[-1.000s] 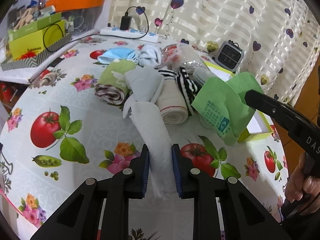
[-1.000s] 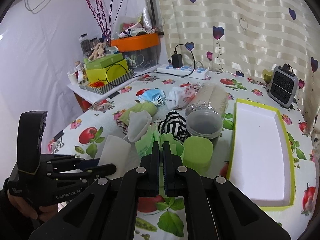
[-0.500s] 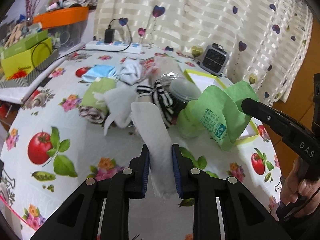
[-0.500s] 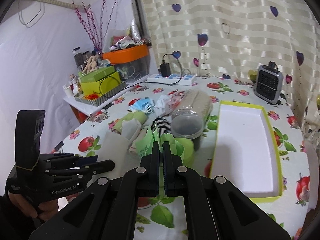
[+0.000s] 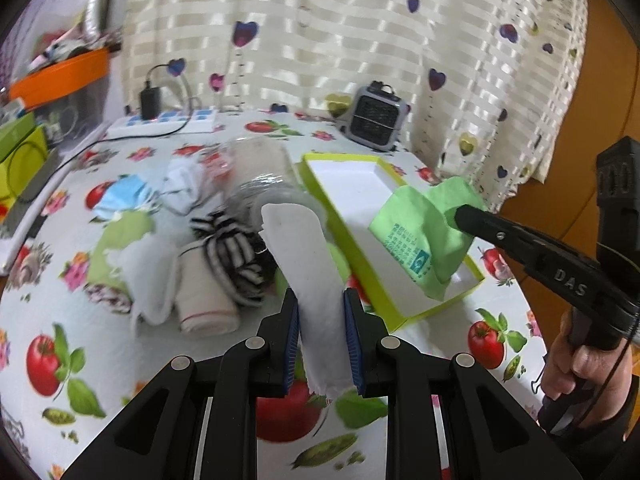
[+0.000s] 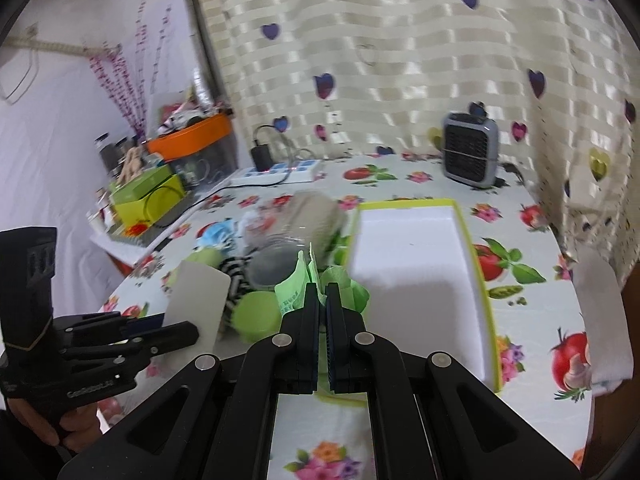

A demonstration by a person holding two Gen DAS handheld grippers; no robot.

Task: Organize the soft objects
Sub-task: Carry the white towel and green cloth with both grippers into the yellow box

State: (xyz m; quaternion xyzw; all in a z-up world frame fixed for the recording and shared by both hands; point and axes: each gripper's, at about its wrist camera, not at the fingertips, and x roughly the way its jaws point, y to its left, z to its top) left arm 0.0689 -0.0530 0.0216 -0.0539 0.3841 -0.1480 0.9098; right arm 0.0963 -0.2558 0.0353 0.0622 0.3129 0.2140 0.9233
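Fruit-print worktop (image 5: 100, 360) below, I carry both picks toward the far-right tray (image 6: 486, 280): left hand-held gripper (image 5: 321, 340) clamps the white cloth (image 5: 304, 264), right hand-held gripper (image 6: 322, 332) pinches the green tissue pack (image 5: 416, 236), lifted over the tray's near end.

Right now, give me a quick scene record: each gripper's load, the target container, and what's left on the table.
left gripper: shut on white cloth, lifted off the table
right gripper: shut on green tissue pack
container: yellow-rimmed white box, nothing inside yet
green pack position: hanging over the box's near end in the left wrist view
still on tablecloth: striped sock, rolled beige towel, blue face mask
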